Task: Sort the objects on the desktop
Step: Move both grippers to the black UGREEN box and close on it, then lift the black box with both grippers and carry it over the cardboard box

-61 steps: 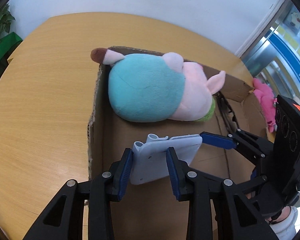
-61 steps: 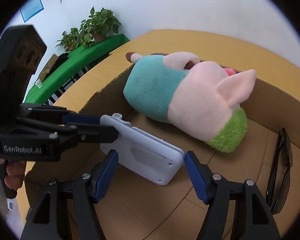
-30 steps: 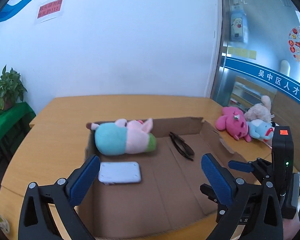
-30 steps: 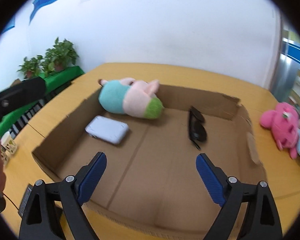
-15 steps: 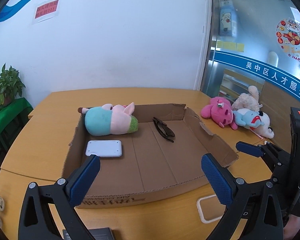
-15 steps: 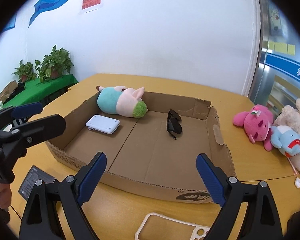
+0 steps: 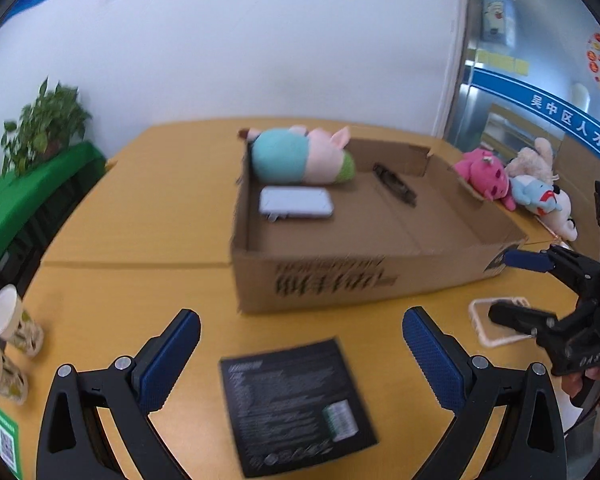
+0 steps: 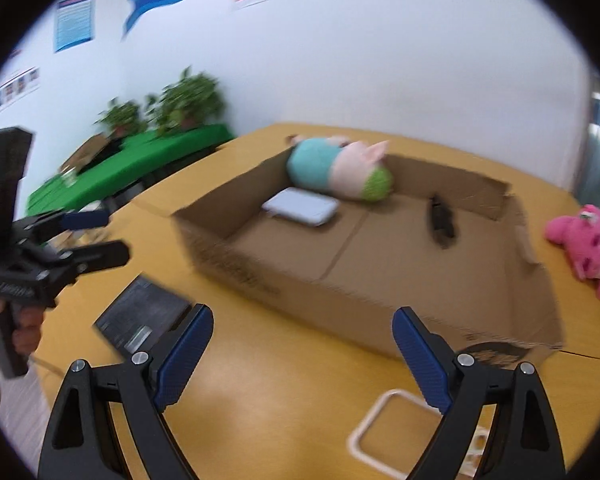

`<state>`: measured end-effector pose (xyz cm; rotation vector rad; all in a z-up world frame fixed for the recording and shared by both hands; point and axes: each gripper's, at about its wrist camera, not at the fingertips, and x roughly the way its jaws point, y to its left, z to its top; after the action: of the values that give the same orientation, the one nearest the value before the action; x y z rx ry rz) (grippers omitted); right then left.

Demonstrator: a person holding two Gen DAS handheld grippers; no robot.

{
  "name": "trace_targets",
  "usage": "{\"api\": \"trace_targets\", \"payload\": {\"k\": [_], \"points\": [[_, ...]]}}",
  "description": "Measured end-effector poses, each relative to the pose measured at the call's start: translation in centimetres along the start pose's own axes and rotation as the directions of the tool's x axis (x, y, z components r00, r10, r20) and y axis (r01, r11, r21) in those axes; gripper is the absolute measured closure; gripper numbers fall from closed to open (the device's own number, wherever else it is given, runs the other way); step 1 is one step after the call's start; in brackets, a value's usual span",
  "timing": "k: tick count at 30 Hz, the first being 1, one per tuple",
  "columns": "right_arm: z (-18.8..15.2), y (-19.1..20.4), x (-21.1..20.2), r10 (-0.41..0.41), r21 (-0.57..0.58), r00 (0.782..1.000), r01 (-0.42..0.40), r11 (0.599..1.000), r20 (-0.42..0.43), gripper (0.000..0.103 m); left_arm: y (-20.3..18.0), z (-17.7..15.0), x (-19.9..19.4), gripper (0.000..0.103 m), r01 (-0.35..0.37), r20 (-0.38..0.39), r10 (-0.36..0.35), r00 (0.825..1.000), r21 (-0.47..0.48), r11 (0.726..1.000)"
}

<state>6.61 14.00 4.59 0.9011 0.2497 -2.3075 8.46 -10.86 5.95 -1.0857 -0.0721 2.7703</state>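
Observation:
A shallow cardboard box [image 7: 340,276] [image 8: 284,276] on the wooden table holds a teal-and-pink plush pig [image 7: 300,156] [image 8: 340,168], a white flat device [image 7: 296,202] [image 8: 302,206] and black sunglasses [image 7: 394,182] [image 8: 442,216]. In front of the box lie a black flat pack [image 7: 296,396] [image 8: 142,316] and a white phone case [image 7: 496,320] [image 8: 396,428]. My left gripper [image 7: 300,360] hangs open over the black pack, holding nothing. My right gripper [image 8: 302,356] is open and empty, with the phone case just below its right finger.
Pink, blue and cream plush toys [image 7: 516,184] lie on the table right of the box; the pink one [image 8: 584,240] shows in the right wrist view. Two paper cups [image 7: 8,320] stand at the table's left edge. A green-covered bench with potted plants [image 8: 140,160] runs along the wall.
Both grippers have drawn back from the box toward the table's near side. The left one swung left and dipped, so the black pack now lies between its fingers. Both stayed open.

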Motion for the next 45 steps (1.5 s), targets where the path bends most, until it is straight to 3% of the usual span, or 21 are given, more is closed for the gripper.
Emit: {"api": "trace_targets", "payload": {"k": [4,6,9,10,12,14,19,24,26,29,31,34,40,45], "points": [[-0.8,4.2,2.8,0.135,-0.097,0.987,-0.143,0.985,-0.085,0.011,2.9,-2.1,1.0,0.001,0.017,-0.071,-0.022,0.997,-0.073,0.997],[-1.1,6.3,3.9,0.234,-0.117,0.966,-0.247,0.962,-0.113,0.011,4.1,-3.0,1.7,0.003,0.037,-0.104,-0.049,0.993,-0.111,0.993],[-1.7,9.2,5.6,0.325,-0.165,0.930,-0.353,0.921,-0.171,0.011,5.5,-4.3,3.1,0.021,0.104,-0.166,-0.139,0.976,-0.206,0.973],[-1.9,9.8,6.1,0.324,-0.177,0.928,-0.355,0.918,-0.182,0.011,5.9,-4.8,3.7,0.030,0.123,-0.187,-0.170,0.968,-0.238,0.963],[-2.3,10.2,7.0,0.320,-0.188,0.924,-0.359,0.914,-0.209,0.011,6.3,-5.7,4.8,0.038,0.141,-0.223,-0.210,0.952,-0.291,0.946],[-2.5,10.0,7.7,0.320,-0.174,0.919,-0.362,0.916,-0.228,0.011,6.3,-6.1,5.3,0.038,0.180,-0.204,-0.262,0.943,-0.349,0.920],[-3.4,8.6,8.2,0.278,-0.189,0.927,-0.329,0.925,-0.252,0.011,3.6,-5.7,6.5,0.038,0.240,-0.223,-0.322,0.920,-0.328,0.914],[-4.7,7.0,8.7,0.222,-0.182,0.936,-0.277,0.944,-0.273,0.012,1.6,-5.3,7.8,0.037,0.259,-0.223,-0.346,0.911,-0.343,0.903],[-5.1,7.1,8.6,0.193,-0.183,0.948,-0.243,0.953,-0.254,0.012,0.7,-5.0,7.8,0.037,0.234,-0.223,-0.314,0.923,-0.321,0.918],[-5.4,6.8,8.1,0.188,-0.167,0.957,-0.227,0.960,-0.220,0.015,0.4,-4.8,7.7,0.040,0.229,-0.225,-0.310,0.924,-0.324,0.918],[-5.5,6.5,7.4,0.177,-0.179,0.963,-0.214,0.960,-0.202,0.019,0.1,-4.6,7.1,0.045,0.226,-0.208,-0.300,0.931,-0.316,0.921],[-4.9,6.1,5.9,0.169,-0.186,0.973,-0.198,0.962,-0.160,0.019,-1.1,-3.5,5.8,0.046,0.221,-0.172,-0.275,0.946,-0.277,0.935],[-1.5,5.5,1.9,0.161,-0.207,0.987,-0.162,0.965,-0.024,0.019,-3.3,0.4,1.0,0.046,0.185,-0.022,-0.192,0.981,-0.191,0.964],[2.6,4.0,-0.7,0.132,-0.238,0.988,-0.111,0.965,0.074,0.019,-4.7,4.8,-1.2,0.046,0.182,0.089,-0.173,0.981,-0.109,0.977]]}}
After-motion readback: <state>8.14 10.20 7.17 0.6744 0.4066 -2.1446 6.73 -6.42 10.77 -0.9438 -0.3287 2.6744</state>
